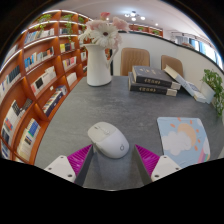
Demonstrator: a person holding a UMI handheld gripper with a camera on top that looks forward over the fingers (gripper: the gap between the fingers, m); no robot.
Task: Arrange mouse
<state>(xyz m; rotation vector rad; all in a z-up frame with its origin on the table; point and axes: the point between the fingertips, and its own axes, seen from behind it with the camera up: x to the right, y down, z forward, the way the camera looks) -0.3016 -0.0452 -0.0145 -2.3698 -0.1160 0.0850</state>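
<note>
I see one white mouse [108,139] on the grey desk [120,105], its long side slanting away left. My hand-held gripper [112,160] is wide open, empty, with the mouse between its fingers.

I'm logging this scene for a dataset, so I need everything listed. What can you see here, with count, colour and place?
mouse: one, white, on the grey table just ahead of the fingers, slightly toward the left one
mouse mat: one, light with a map-like print, right of the mouse
books: a stack of dark ones, on the table beyond the mouse
vase: one, white, holding pale flowers, at the table's far end
plant: one, green, partly visible right of the books
bookshelf: one, wooden, filled with books, left of the table
table: one, grey
chairs: at least two, tan, behind the table
gripper: one, magenta pads, open, nothing between the fingers
</note>
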